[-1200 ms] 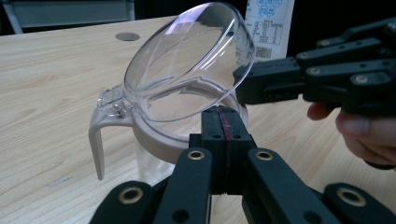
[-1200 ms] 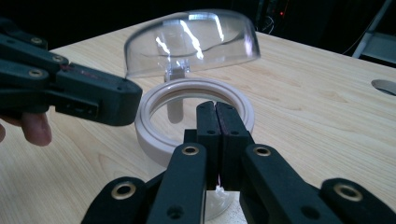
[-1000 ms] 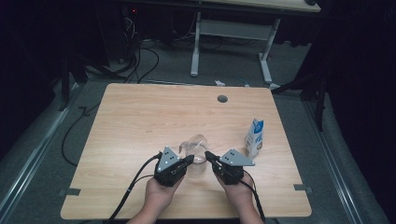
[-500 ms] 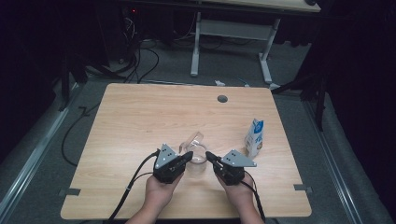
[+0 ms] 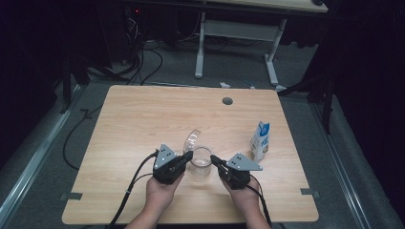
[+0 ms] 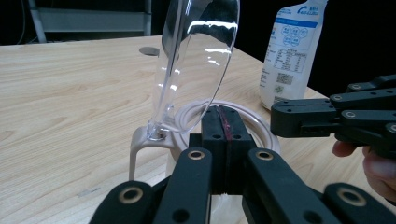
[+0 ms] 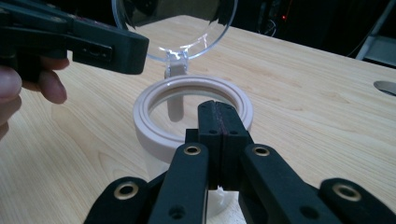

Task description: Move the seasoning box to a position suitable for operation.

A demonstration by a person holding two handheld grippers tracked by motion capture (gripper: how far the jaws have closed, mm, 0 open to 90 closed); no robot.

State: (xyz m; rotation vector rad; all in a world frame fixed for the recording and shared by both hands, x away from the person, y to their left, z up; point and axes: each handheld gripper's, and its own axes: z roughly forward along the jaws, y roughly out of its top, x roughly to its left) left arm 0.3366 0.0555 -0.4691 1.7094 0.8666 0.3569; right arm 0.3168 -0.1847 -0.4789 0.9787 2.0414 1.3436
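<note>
1. Near the table's [image 5: 143,119] 6 o'clock edge stands a clear jar [image 5: 201,163], its hinged lid [image 5: 191,139] raised.
2. Left gripper [image 5: 187,156] at 9 o'clock and right gripper [image 5: 213,160] at 3 o'clock have jaws pressed together, holding nothing.
3. Likely next: opening a jaw to grasp the jar; milk carton [image 5: 260,140] waits at 3 o'clock.

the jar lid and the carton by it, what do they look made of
Jar lid: clear glossy plastic, probably; table grain shows through and highlights streak it. Its rim ring looks matte pinkish-white plastic or silicone. Carton: printed coated paperboard, judging by its folded gable top.
</note>
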